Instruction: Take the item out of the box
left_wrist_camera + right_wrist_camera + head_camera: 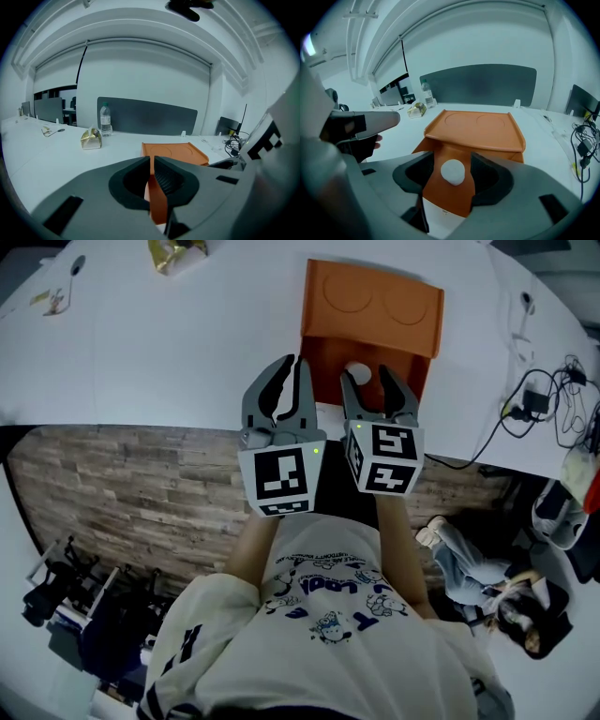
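Nearest: left tongs [294, 364] pinched together, nothing between, tips at the near left edge of the orange box [328, 362]. Just beside them, right tongs [367, 374] spread wide, straddling a small white ball [453, 171], pads clear of it on both sides. Ball inside the box, on the orange surface toward the front. Behind that, box lid [371, 306] hinged open and back. All on a white worktop [169, 343]. Farther back left: gold packet [91, 139], then water bottle [106, 119]. Off right: cables [539, 404].
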Demonstrator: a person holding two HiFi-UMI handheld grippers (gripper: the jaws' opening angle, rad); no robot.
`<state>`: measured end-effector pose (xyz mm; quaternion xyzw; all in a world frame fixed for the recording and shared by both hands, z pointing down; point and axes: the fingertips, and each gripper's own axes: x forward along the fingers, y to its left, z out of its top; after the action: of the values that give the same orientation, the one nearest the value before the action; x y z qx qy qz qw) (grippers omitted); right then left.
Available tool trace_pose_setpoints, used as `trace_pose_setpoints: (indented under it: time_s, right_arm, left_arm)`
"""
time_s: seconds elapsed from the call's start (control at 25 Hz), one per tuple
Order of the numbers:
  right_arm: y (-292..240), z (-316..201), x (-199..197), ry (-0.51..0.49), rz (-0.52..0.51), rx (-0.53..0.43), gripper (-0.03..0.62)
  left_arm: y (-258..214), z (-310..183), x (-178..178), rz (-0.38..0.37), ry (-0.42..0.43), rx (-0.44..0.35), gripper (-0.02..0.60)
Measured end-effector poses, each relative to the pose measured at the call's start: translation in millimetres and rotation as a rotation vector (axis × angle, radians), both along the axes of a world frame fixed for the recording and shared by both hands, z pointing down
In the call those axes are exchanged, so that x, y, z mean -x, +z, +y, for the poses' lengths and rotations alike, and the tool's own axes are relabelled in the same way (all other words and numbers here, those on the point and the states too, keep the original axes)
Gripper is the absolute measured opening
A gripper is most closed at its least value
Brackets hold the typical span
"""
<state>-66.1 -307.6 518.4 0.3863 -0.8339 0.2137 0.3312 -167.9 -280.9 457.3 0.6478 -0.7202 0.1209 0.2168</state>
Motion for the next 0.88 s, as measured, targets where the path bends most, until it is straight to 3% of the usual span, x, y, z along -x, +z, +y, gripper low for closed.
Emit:
trace_pose_setpoints:
  time_s: [0.88]
  right_arm:
    - [47.1, 3.3, 4.3, -0.051, 0.148, 0.161, 0.252]
  left_arm:
    - [23.3, -7.3, 22.7, 0.031, -0.047, 0.05, 0.038]
